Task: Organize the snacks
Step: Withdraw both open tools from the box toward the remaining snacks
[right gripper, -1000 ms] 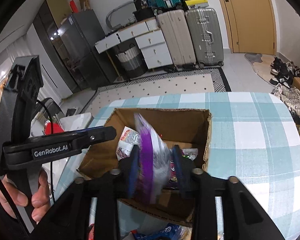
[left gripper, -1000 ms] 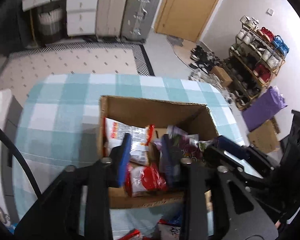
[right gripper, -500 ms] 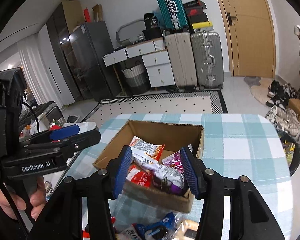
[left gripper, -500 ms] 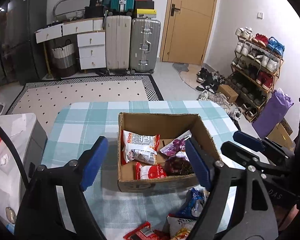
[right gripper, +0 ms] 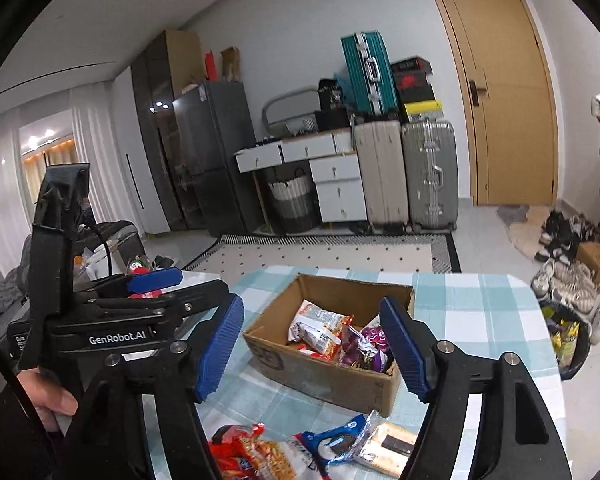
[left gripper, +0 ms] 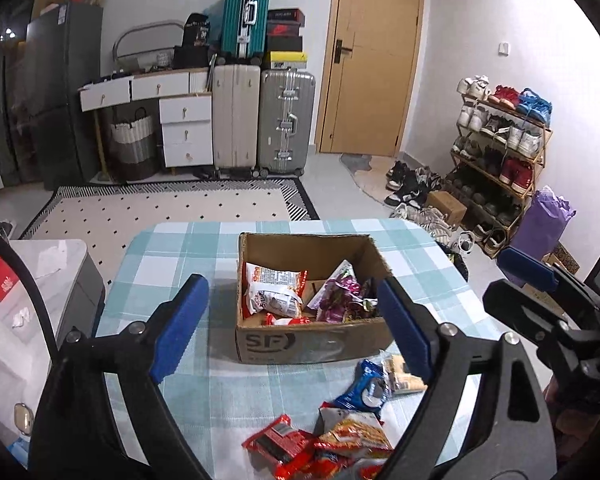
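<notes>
An open cardboard box [left gripper: 312, 340] [right gripper: 328, 376] stands on the teal checked tablecloth [left gripper: 172, 260]. In it lie a white-and-red packet [left gripper: 274, 292] [right gripper: 320, 328] and a purple packet [left gripper: 338, 296] [right gripper: 364, 344]. Loose snacks lie in front of the box: a blue cookie pack [left gripper: 364, 388] [right gripper: 336, 444], a biscuit pack [right gripper: 388, 448] and red and orange packets [left gripper: 284, 444] [right gripper: 244, 456]. My left gripper [left gripper: 290, 282] hangs above the near side of the box, its jaws opening with nothing between them. My right gripper [right gripper: 310, 302] is likewise opening and empty.
A white side table [left gripper: 40, 264] stands left of the table. Suitcases [left gripper: 260, 120], drawers and a door are at the back, a shoe rack [left gripper: 500, 140] at the right. A dark bin [right gripper: 568, 340] sits by the table's right edge. A person's hand [right gripper: 48, 400] holds the left gripper.
Both grippers have drawn back and upward from inside the box. The left let go of a red packet, the right of the purple one. Both sets of jaws have spread wide.
</notes>
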Action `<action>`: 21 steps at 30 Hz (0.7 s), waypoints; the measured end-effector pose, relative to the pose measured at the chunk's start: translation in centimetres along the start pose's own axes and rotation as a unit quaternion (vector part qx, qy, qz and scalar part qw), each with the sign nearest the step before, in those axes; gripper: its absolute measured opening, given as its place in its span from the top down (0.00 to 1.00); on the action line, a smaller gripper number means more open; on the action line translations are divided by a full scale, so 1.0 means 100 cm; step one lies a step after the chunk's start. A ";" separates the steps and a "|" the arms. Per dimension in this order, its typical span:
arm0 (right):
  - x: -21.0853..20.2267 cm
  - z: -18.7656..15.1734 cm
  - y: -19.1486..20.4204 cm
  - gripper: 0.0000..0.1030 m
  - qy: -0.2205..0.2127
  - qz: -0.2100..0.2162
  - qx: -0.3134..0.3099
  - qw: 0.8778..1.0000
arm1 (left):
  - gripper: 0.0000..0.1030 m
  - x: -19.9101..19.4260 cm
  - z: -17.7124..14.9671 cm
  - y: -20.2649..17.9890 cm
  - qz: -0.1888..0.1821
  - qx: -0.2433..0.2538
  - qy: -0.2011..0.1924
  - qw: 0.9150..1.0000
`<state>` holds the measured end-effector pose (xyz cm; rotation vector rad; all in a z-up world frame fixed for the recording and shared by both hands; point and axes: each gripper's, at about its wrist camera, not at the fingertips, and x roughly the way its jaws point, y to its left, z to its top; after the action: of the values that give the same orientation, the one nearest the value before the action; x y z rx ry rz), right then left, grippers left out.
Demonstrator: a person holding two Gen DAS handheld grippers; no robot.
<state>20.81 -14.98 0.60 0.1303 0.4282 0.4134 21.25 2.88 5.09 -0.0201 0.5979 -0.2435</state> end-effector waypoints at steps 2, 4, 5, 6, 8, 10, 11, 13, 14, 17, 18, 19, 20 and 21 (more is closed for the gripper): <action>-0.016 -0.003 0.008 0.22 -0.012 0.002 -0.006 1.000 | 0.13 -0.017 -0.007 -0.005 0.000 0.004 -0.009 1.000; -0.032 -0.007 0.015 0.20 -0.025 0.003 -0.011 1.000 | 0.04 -0.029 -0.010 -0.009 0.001 0.005 -0.018 1.000; -0.040 -0.010 0.018 0.20 -0.031 0.004 -0.014 0.999 | 0.02 -0.040 -0.014 -0.011 0.003 0.005 -0.026 1.000; -0.047 -0.012 0.020 0.19 -0.037 0.005 -0.016 0.999 | 0.01 -0.046 -0.017 -0.012 0.006 0.005 -0.033 0.999; -0.063 -0.019 0.025 0.15 -0.048 0.008 -0.020 0.999 | 0.01 -0.062 -0.026 -0.015 0.014 0.008 -0.044 0.999; -0.077 -0.026 0.027 0.12 -0.058 0.014 -0.015 0.998 | 0.01 -0.073 -0.034 -0.016 0.013 0.006 -0.048 0.999; -0.084 -0.031 0.028 0.12 -0.062 0.020 -0.008 0.998 | 0.01 -0.078 -0.040 -0.016 0.010 0.004 -0.048 0.999; -0.096 -0.041 0.027 0.11 -0.060 0.031 -0.002 0.998 | 0.01 -0.086 -0.052 -0.016 0.005 0.002 -0.049 0.999; -0.100 -0.047 0.028 0.10 -0.061 0.030 0.000 0.998 | 0.01 -0.092 -0.060 -0.017 0.008 -0.001 -0.050 0.999; -0.110 -0.067 0.031 0.07 -0.054 0.024 -0.003 0.998 | 0.01 -0.098 -0.077 -0.014 0.006 -0.007 -0.051 0.999; -0.112 -0.074 0.032 0.07 -0.050 0.020 -0.003 0.999 | 0.01 -0.101 -0.084 -0.013 0.007 -0.013 -0.050 0.999; -0.110 -0.079 0.031 0.07 -0.046 0.019 -0.003 0.999 | 0.01 -0.101 -0.089 -0.012 0.007 -0.017 -0.049 0.999; -0.111 -0.086 0.031 0.06 -0.041 0.017 -0.002 0.999 | 0.01 -0.102 -0.097 -0.011 0.006 -0.021 -0.046 0.999; -0.112 -0.093 0.031 0.06 -0.035 0.015 0.000 0.999 | 0.01 -0.102 -0.104 -0.010 0.008 -0.024 -0.042 0.999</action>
<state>6.46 -16.46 -2.98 0.1519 0.3569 0.4378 7.04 4.80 2.29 -0.0712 0.5203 -0.2120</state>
